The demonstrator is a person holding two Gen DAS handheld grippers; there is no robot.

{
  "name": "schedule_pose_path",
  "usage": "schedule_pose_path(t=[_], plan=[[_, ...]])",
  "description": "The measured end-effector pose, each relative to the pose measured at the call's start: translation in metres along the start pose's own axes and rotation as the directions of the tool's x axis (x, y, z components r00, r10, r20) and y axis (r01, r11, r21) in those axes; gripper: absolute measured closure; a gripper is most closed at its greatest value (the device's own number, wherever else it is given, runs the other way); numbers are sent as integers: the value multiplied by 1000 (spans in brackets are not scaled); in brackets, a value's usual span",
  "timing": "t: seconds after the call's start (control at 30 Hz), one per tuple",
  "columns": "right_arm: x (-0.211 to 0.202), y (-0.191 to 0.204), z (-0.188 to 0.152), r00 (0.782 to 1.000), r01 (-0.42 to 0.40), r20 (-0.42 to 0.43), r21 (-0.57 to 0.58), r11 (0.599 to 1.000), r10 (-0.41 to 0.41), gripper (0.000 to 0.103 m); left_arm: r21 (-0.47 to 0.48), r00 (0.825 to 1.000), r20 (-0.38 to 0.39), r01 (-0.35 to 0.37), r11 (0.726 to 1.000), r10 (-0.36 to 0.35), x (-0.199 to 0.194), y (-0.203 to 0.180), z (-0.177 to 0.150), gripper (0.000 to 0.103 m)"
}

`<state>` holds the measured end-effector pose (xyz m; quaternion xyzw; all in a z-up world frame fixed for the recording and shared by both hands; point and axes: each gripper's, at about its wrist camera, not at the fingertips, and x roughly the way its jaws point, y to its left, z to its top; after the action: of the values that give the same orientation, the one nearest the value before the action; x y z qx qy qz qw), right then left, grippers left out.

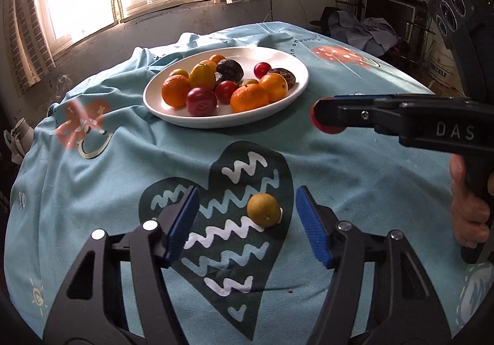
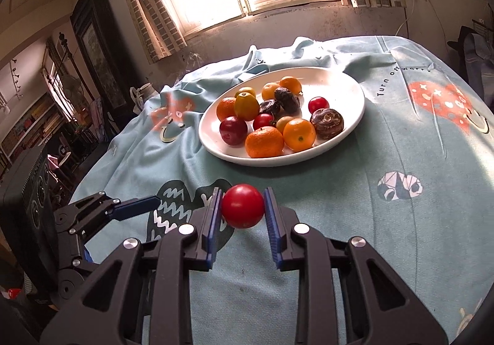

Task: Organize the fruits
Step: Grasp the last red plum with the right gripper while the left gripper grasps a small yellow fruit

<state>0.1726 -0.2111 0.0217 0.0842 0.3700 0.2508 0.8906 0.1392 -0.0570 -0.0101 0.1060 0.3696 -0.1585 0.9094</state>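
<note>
Bright window light falls over a table draped in a light blue cloth (image 1: 355,166) printed with hearts; from the left wrist camera, the left gripper (image 1: 247,221) hangs with its blue pads spread wide and nothing between them, above the dark heart print (image 1: 216,221), where a small yellow-green fruit (image 1: 264,209) lies alone on the cloth nearer the right pad; bare cloth runs from it up to the white plate (image 1: 173,116) piled with oranges, plums and dark fruits; the right gripper (image 1: 328,116) enters from the right edge, near the plate's rim. From the right wrist camera, the right gripper (image 2: 243,206) is clamped on a red tomato (image 2: 243,206), held above the cloth short of the plate (image 2: 345,89); the left gripper (image 2: 136,204) shows at the lower left; a dark cabinet (image 2: 95,45) stands beside the window.
</note>
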Motion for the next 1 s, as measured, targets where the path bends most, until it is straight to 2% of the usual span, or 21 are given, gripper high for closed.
schedule_pose_path(t=[0.17,0.57,1.0], plan=[[-1,0,0,1000,1,-2,3,1000,-1,75,-1,999,-34,18,1000,-18,13,-2,0,55],[-4,-1,0,1000,3,8,14,1000,-3,75,2,997,-69,30,1000,-30,24,-10,-1,76],[-5,-3,1,1000,1,7,24,1000,-1,75,-13,998,-57,29,999,-30,20,-7,0,77]])
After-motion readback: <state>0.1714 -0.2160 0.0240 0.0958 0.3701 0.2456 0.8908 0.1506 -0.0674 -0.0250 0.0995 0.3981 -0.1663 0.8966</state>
